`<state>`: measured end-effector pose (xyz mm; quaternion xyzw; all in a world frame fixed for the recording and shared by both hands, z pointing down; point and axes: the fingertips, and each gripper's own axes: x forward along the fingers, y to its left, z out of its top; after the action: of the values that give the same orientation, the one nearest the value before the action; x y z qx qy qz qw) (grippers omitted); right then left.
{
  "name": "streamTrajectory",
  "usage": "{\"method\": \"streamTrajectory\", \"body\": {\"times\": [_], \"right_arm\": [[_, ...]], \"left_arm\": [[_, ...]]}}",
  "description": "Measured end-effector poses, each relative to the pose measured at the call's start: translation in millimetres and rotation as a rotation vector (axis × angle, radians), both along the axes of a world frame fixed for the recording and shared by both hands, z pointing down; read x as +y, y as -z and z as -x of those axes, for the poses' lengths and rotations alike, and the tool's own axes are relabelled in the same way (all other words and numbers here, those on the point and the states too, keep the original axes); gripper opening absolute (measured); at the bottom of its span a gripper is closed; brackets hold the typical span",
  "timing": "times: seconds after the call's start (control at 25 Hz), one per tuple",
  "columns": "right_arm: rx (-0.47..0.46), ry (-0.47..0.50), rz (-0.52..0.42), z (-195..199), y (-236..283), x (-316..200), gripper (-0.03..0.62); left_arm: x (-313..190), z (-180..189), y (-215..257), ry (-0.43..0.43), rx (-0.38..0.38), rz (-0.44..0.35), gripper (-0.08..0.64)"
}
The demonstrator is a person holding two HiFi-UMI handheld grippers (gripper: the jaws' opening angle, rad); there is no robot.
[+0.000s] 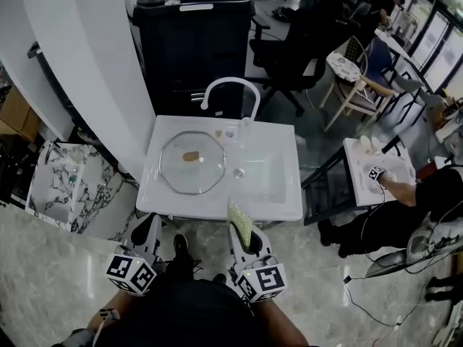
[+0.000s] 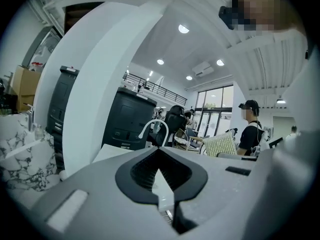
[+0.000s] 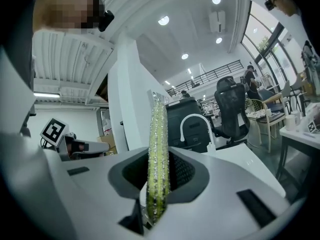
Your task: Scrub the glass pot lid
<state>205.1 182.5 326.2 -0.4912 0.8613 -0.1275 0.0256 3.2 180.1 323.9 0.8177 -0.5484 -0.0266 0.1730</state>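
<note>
Now | glass pot lid [image 1: 192,162] flat, brown-centred | left gripper [image 2: 166,196] jaws together | right gripper [image 3: 155,206] clamps scourer [image 3: 159,149]

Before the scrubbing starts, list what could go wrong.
1. The glass lid lies loose on the flat left side of the sink, and the left gripper is shut, empty and well short of it. Scrubbing could slide the lid off the edge.
2. The right gripper pinches the scrub pad near one end, so it may fold or slip under pressure.
</note>
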Motion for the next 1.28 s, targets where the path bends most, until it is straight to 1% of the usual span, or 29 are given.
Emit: {"method": "streamTrajectory", "body": {"times": [0.16, 0.28, 0.56, 0.76, 0.84, 1.04, 1.16, 1.28], "right_arm": [[0.044, -0.056, 0.034, 9.9, -7.1, -37.9, 0.066], [0.062, -0.089, 0.063, 23.6, -10.8, -66.6, 0.066], [0.048, -0.124, 0.136, 67.3, -17.7, -120.3, 0.066], [0.059, -0.122, 0.117, 89.8, -18.6, -158.4, 0.066], [0.062, -0.109, 0.136, 91.6, -25.3, -171.2, 0.066], [0.003, -0.061, 0.264, 78.4, -64.5, -206.3, 0.066], [-0.038, -0.025, 0.350, 65.1, -99.9, -232.9, 0.066], [-0.069, 0.020, 0.455, 53.1, -144.5, -255.6, 0.066]], "left_arm": [[-48.1, 7.5, -0.9, -0.059, 0.026, -0.003, 0.000], [-83.0, 21.4, -0.5, -0.092, 0.039, -0.002, 0.000], [-142.7, 67.3, -13.2, -0.127, 0.065, 0.024, 0.000], [-180.4, 91.0, -26.4, -0.136, 0.066, 0.022, 0.000], [-190.7, 98.1, -35.3, -0.125, 0.065, 0.044, 0.000], [-204.9, 113.0, -57.8, -0.052, 0.058, 0.112, 0.000], [-211.9, 116.2, -66.4, 0.006, 0.038, 0.120, 0.000], [-216.3, 106.9, -81.7, 0.025, 0.010, 0.138, 0.000]]}}
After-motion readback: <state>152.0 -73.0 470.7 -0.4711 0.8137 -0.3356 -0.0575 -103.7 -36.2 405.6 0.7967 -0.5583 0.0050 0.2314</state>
